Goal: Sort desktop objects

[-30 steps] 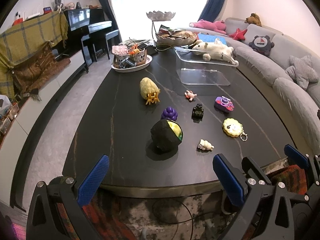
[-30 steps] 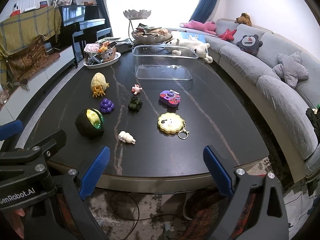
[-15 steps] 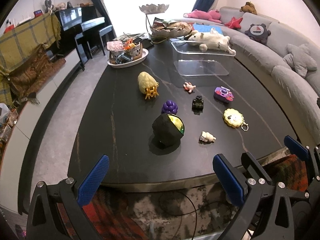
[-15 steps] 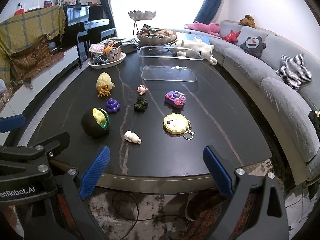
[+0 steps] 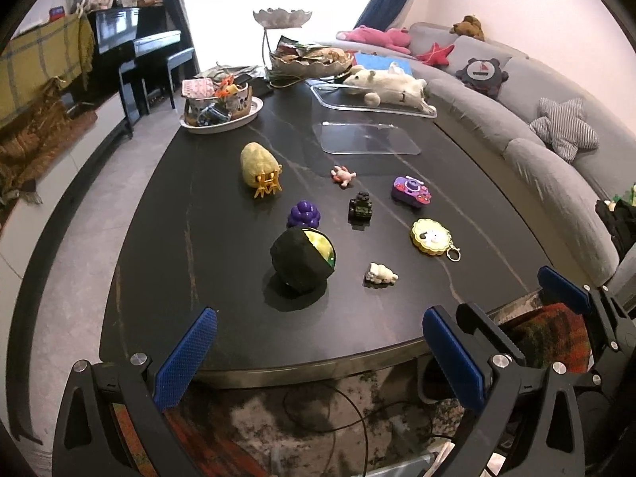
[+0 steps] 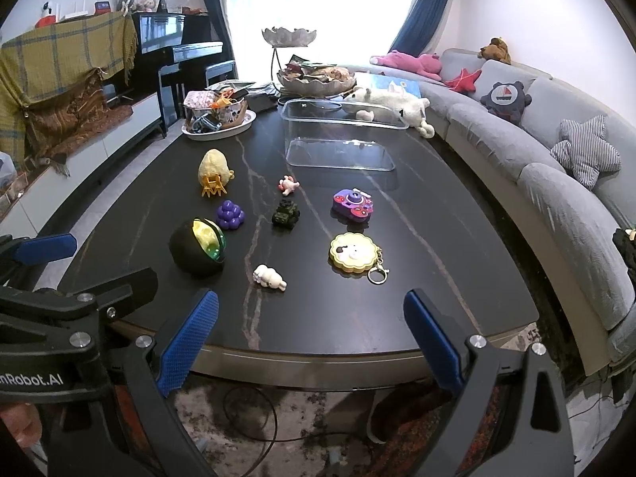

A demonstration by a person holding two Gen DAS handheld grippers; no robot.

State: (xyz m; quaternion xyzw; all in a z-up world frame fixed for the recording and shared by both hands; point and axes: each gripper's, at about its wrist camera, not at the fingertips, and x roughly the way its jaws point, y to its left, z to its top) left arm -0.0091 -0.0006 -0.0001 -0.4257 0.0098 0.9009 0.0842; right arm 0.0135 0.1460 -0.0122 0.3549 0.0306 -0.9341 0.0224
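Observation:
Small toys lie on a black table (image 5: 167, 238): a black-and-green ball (image 5: 302, 259) (image 6: 198, 248), purple grapes (image 5: 304, 214) (image 6: 230, 215), a yellow pineapple-like toy (image 5: 259, 169) (image 6: 214, 171), a white sheep figure (image 5: 381, 273) (image 6: 270, 277), a dark toy car (image 5: 360, 207) (image 6: 285, 214), a pink figure (image 5: 343, 175) (image 6: 288, 185), a purple toy camera (image 5: 411, 190) (image 6: 353, 205) and a yellow round keychain (image 5: 432, 237) (image 6: 353, 254). A clear plastic bin (image 5: 367, 135) (image 6: 338, 135) stands behind them. My left gripper (image 5: 318, 353) and right gripper (image 6: 310, 342) hang open and empty off the near table edge.
A white plate of clutter (image 5: 222, 109) and a two-tier leaf bowl stand (image 5: 306, 55) fill the table's far end, with a white plush (image 5: 385, 85) beside the bin. A grey sofa (image 5: 536, 127) curves along the right; a piano (image 5: 143, 51) stands at the left. Cable lies on the rug below.
Both grippers have drifted slightly closer to the table and the views have shifted a little. The toys have not moved and both grippers stay open.

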